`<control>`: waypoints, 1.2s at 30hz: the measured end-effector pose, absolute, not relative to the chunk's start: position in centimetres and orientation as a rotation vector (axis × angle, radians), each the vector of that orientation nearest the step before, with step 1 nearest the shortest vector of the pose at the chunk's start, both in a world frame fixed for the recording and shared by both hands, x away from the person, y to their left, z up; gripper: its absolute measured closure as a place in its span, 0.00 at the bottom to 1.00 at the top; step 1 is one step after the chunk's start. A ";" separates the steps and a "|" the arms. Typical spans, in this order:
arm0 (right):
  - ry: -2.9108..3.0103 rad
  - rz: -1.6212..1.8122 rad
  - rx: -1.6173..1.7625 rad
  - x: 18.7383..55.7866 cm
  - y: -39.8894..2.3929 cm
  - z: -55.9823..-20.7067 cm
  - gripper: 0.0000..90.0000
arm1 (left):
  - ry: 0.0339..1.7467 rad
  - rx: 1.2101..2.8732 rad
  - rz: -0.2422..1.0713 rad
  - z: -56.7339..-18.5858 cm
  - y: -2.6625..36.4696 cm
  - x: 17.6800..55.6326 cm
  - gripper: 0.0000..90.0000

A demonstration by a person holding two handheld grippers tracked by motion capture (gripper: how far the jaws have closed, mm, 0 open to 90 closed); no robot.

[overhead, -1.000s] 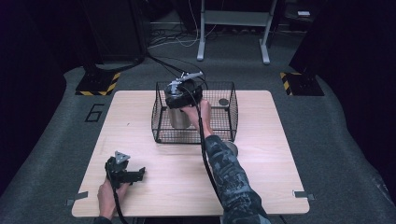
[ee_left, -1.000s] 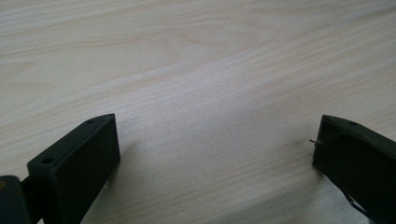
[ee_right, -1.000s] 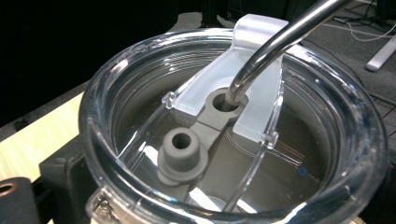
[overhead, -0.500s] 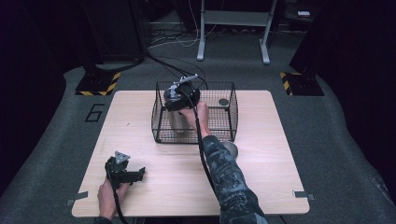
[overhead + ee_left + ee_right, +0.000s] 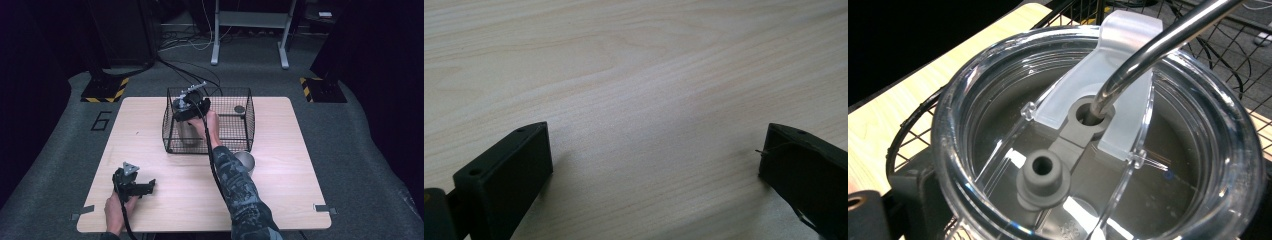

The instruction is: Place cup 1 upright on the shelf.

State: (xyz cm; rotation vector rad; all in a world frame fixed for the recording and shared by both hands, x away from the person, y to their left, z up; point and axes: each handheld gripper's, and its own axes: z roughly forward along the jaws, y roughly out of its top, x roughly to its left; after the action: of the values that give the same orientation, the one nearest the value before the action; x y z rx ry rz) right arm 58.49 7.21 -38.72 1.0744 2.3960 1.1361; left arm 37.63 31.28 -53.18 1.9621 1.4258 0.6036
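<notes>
My right gripper (image 5: 186,111) over a tumbler (image 5: 187,131) in a wire basket (image 5: 245,120).
Whether it grips the clear lid (image 5: 998,100) I cannot tell. Basket at 12 o'clock on the counter (image 5: 280,195); left gripper (image 5: 145,187), jaws apart, rests at 7.

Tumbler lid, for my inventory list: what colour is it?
Clear, with grey stoppers; the lid shows best in the right gripper view.

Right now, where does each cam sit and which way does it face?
High view: above the person's side, looking forward and down on the table; both forearms, left tool, right tool at the basket.
Left gripper view: on the left tool, facing bare tabletop; its two jaws wide apart.
Right gripper view: on the right tool, facing down on a tumbler lid with straw.
Shared: basket wire and tumbler in high and right gripper views.
</notes>
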 end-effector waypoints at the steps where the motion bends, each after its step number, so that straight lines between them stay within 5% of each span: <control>1: 2.406 1.128 1.068 58.5 7.2 -38.8 0.03 | 1.426 1.963 0.604 -53.2 31.3 37.6 0.00; 36: 2.444 1.071 1.016 57.0 7.3 -38.2 0.00 | 1.425 1.963 0.604 -53.2 31.3 37.6 0.00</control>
State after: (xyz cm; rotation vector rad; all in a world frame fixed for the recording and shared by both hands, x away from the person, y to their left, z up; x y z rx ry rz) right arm 57.01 7.26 -38.25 1.0156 2.4438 1.0708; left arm 37.63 31.28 -53.18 1.9628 1.4254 0.6041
